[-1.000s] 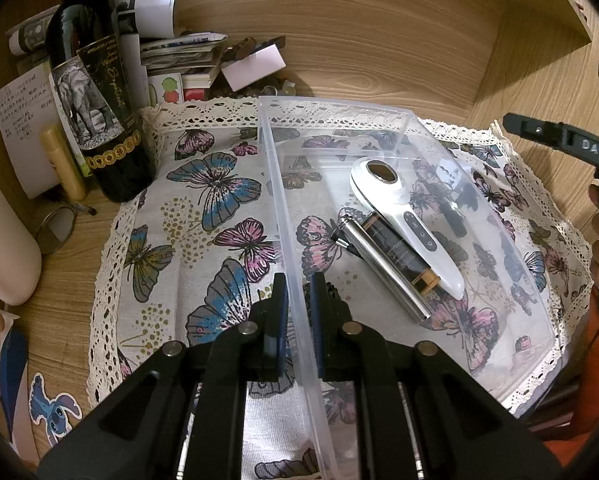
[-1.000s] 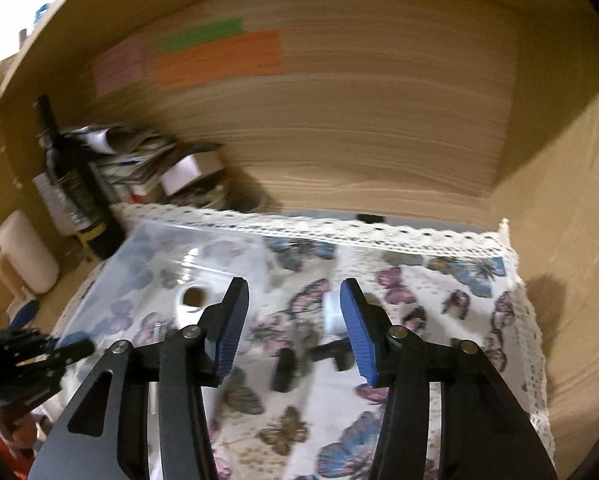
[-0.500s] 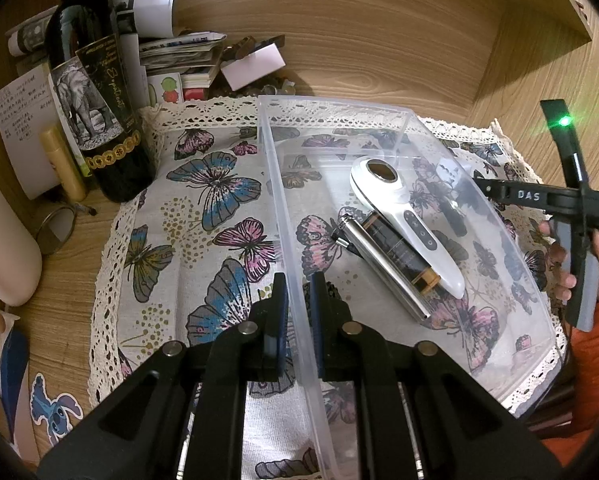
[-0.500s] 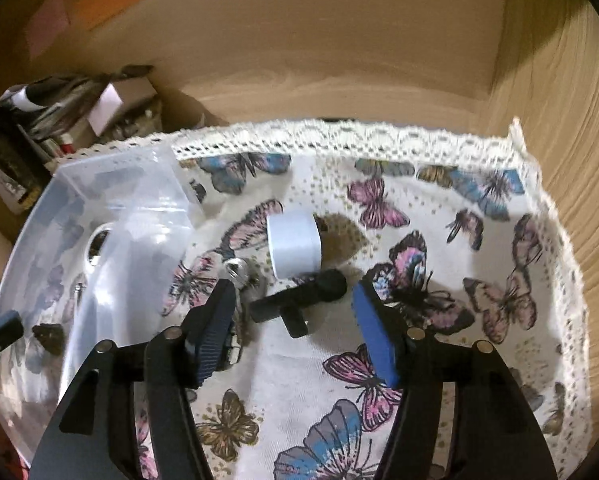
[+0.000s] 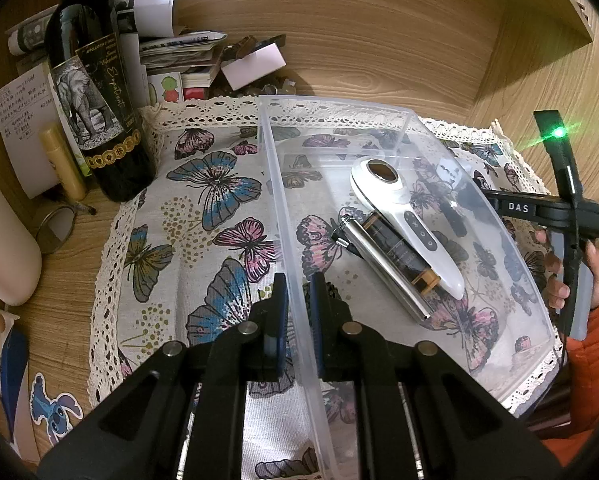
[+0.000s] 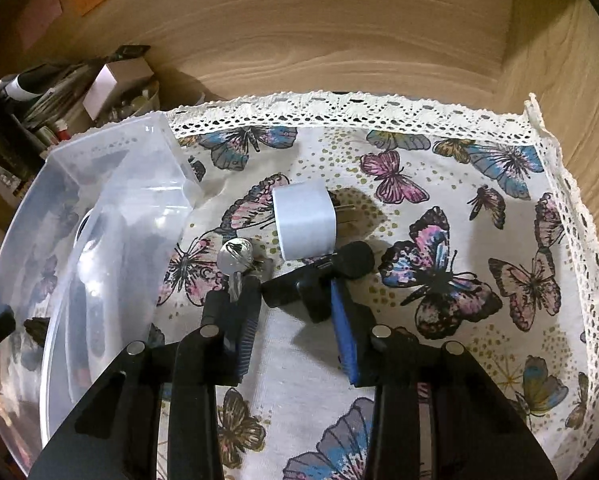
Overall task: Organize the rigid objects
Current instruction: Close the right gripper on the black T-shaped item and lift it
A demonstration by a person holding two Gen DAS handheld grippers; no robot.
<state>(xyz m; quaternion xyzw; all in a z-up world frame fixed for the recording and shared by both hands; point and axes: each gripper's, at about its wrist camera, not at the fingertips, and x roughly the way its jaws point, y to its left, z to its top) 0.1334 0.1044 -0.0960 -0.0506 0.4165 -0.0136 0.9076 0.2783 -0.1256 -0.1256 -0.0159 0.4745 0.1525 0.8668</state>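
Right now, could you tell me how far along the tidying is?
Partly done. A white device and a metal tube already lie in the clear bin, which the left gripper clamps. The open right gripper straddles the black part; the white plug and key remain.

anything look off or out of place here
Three items lie loose on the butterfly-print cloth, outside the clear plastic bin: a white plug adapter tipped on its side, a silver key, and a black T-shaped part. The left gripper clamps the bin wall; the open right gripper straddles the black part.
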